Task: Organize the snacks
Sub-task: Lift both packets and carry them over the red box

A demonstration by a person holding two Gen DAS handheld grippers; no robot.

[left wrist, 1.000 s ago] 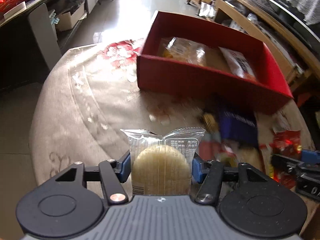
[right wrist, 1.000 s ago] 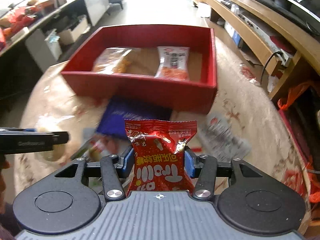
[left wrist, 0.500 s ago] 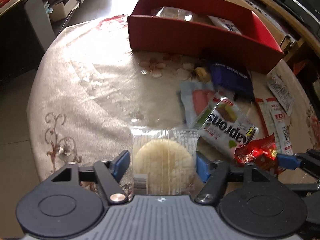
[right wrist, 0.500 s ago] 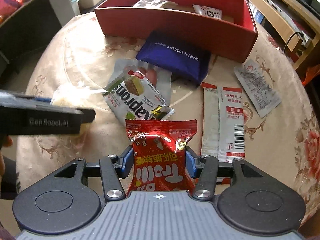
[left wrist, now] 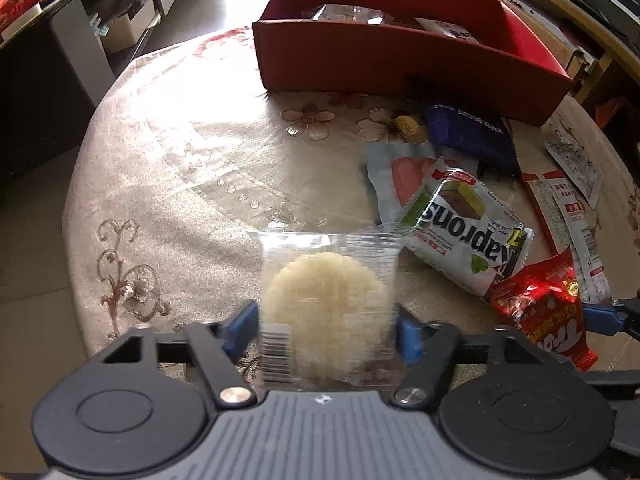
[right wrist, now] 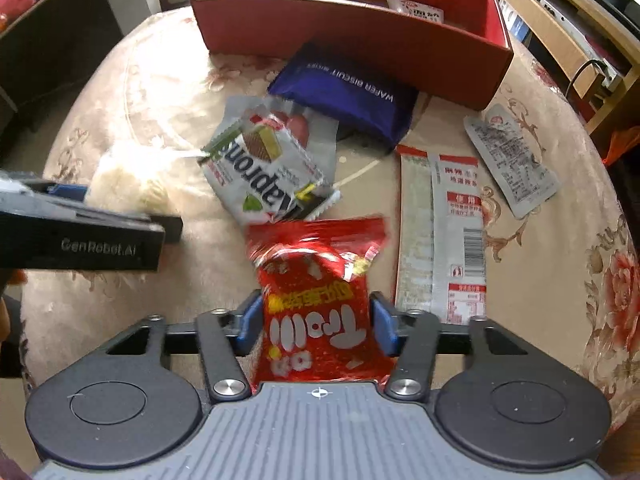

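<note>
My left gripper [left wrist: 326, 328] has a clear packet with a round pale rice cracker [left wrist: 324, 300] between its blue pads. The jaws are closing and the pads touch the wrapper's sides. It hangs low over the tablecloth. My right gripper [right wrist: 316, 320] is closing too, its pads against a red foil snack packet [right wrist: 316, 280] that stands up between them. The left gripper [right wrist: 80, 236] shows at the left of the right wrist view. A red open box [left wrist: 360, 60] stands at the far side of the table, with a few packets inside.
Between the grippers and the box lie a white Kaprons wafer pack [right wrist: 268, 176], a blue wafer biscuit pack [right wrist: 348, 92], two long sachets [right wrist: 440, 232] and a grey sachet [right wrist: 512, 160]. The round table's edge [left wrist: 80, 184] drops off at the left. Wooden shelves run along the right.
Both grippers have pulled back from the red box and dipped toward the table, each still carrying its packet. The left jaws stood wider half a second ago and have narrowed again.
</note>
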